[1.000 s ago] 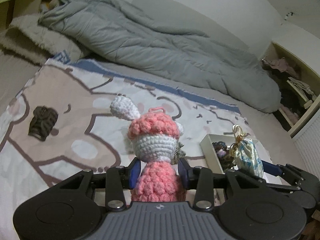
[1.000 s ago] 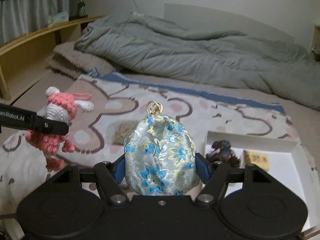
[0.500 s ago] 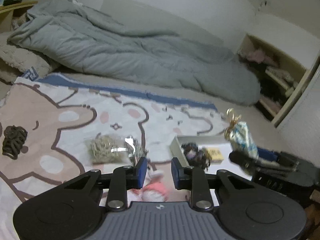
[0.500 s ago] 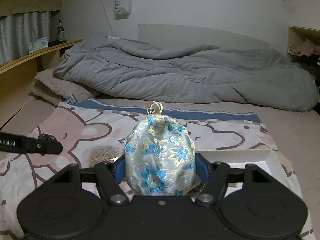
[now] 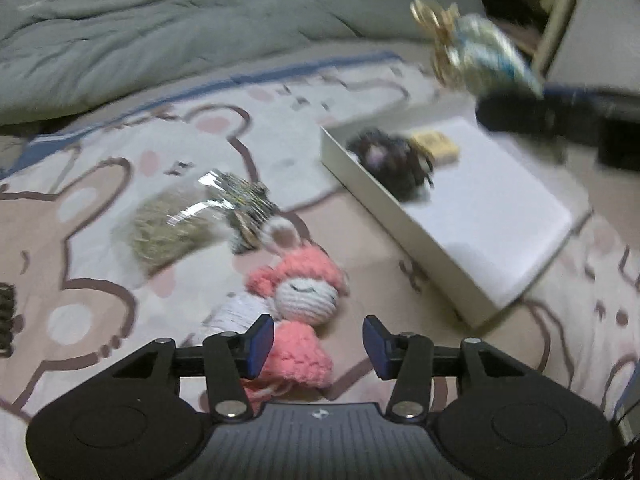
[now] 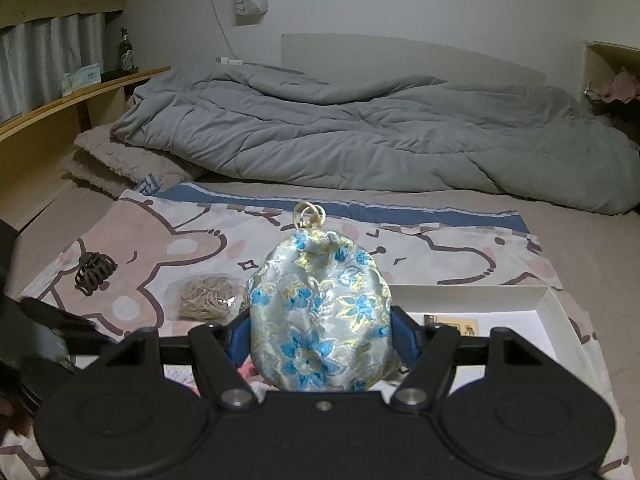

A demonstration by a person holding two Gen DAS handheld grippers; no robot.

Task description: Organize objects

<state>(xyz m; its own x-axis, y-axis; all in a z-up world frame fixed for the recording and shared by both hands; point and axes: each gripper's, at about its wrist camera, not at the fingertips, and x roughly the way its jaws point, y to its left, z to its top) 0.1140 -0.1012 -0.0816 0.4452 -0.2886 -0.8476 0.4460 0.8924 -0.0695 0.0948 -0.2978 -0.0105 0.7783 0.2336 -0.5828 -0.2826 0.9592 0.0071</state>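
A pink and white crochet bunny doll (image 5: 298,304) lies on the printed blanket, just ahead of my left gripper (image 5: 318,342), which is open and empty above it. My right gripper (image 6: 322,338) is shut on a silver pouch with blue flowers (image 6: 320,316) and holds it up in the air; the pouch also shows in the left wrist view (image 5: 486,58). A white box (image 5: 500,216) lies to the right of the doll and holds a dark scrunchie (image 5: 394,162) and a small tan packet (image 5: 436,146).
A clear bag of rubber bands (image 6: 206,296) and a brown hair claw (image 6: 94,272) lie on the blanket (image 6: 460,248). A grey duvet (image 6: 360,136) covers the far side of the bed. A wooden shelf (image 6: 80,92) runs along the left.
My left gripper has let go of the bunny doll, which now lies on the blanket, and its jaws have opened wide. My right gripper still holds the pouch, raised higher.
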